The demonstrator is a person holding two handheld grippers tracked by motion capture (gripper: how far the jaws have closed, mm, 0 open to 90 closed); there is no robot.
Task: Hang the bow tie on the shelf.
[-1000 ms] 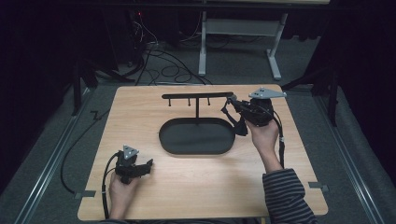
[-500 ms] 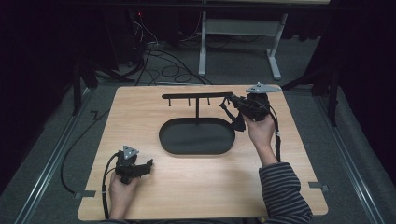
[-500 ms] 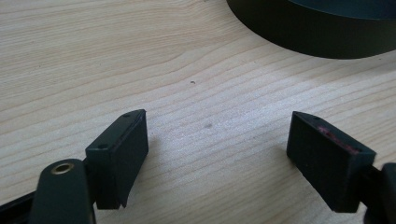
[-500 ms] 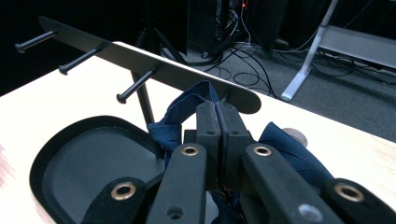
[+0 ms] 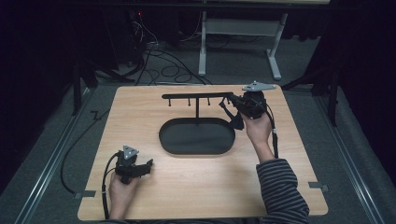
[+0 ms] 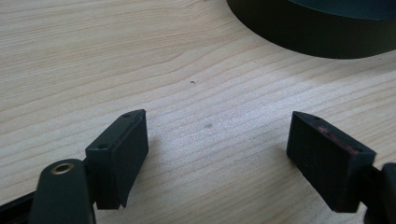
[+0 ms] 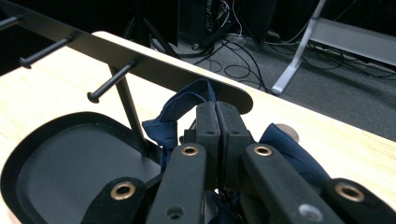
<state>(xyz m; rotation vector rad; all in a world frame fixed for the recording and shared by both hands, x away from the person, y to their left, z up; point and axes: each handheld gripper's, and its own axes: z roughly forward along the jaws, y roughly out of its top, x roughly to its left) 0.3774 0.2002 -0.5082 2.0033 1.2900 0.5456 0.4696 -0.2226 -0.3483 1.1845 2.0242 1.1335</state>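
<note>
A black rack stands mid-table: an oval base tray [image 5: 196, 140], a thin post and a horizontal bar [image 5: 196, 96] with several pegs [image 7: 109, 84] under it. My right gripper [image 5: 231, 101] is at the bar's right end, shut on a dark blue cloth strap [image 7: 180, 105]. In the right gripper view its closed tips [image 7: 216, 109] sit just below the rounded end of the bar [image 7: 140, 60], and a loop of cloth rises to the bar's edge. More blue cloth [image 5: 237, 120] hangs below. My left gripper [image 5: 148, 164] rests at the front left, open [image 6: 217, 140] over bare wood.
The wooden table [image 5: 299, 154] has bare room to the left, front and right of the rack. The tray's black wall [image 6: 303, 37] lies ahead of the left gripper. Cables and desk legs [image 5: 203, 51] are on the floor behind the table.
My right gripper has moved slightly left and farther away with the blue cloth, closer in under the bar's right end. The left gripper has stayed put.
</note>
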